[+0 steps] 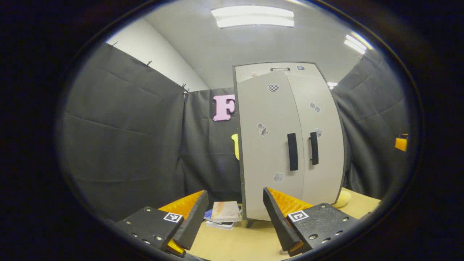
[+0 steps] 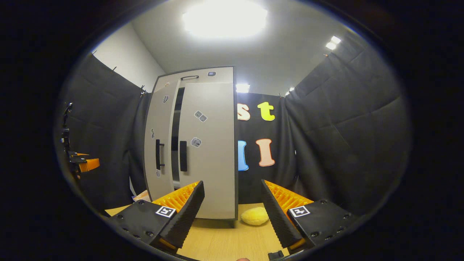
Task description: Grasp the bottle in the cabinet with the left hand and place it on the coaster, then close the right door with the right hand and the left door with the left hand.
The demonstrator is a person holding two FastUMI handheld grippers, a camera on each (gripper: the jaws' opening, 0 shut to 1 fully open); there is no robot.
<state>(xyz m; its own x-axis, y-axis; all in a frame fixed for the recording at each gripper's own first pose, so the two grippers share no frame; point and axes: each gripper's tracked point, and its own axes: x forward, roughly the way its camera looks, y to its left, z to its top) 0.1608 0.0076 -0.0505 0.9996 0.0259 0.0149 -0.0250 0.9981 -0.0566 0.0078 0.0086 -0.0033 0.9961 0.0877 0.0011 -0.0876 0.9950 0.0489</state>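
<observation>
Cabinet (image 1: 290, 145): pale grey, standing on the wooden table (image 1: 232, 243); both doors nearly shut. In the right gripper view a dark gap runs between the left door (image 2: 159, 145) and right door (image 2: 208, 145), so we judge neither is fully latched.
Bottle: not seen by us; we cannot tell whether it is inside or already out.
Coaster: none we can identify. A yellow round cushion-like object (image 2: 255, 216) lies on the table just beside the cabinet's right corner; we cannot tell what it is.
Left gripper (image 1: 232, 214): fingers spread apart, nothing between them, facing the cabinet front.
Right gripper (image 2: 232, 206): fingers spread apart, empty, low before the right door.
Step in hand (our judgement): closing the doors. We would press a finger flat against the right door near its black handle (image 2: 183, 156), push squarely until flush, then do the left door.
Left gripper view adds: a stack of books (image 1: 224, 214) beside the cabinet's left foot.
Right gripper view adds: the gap between doors, and the cushion-like object in full.
</observation>
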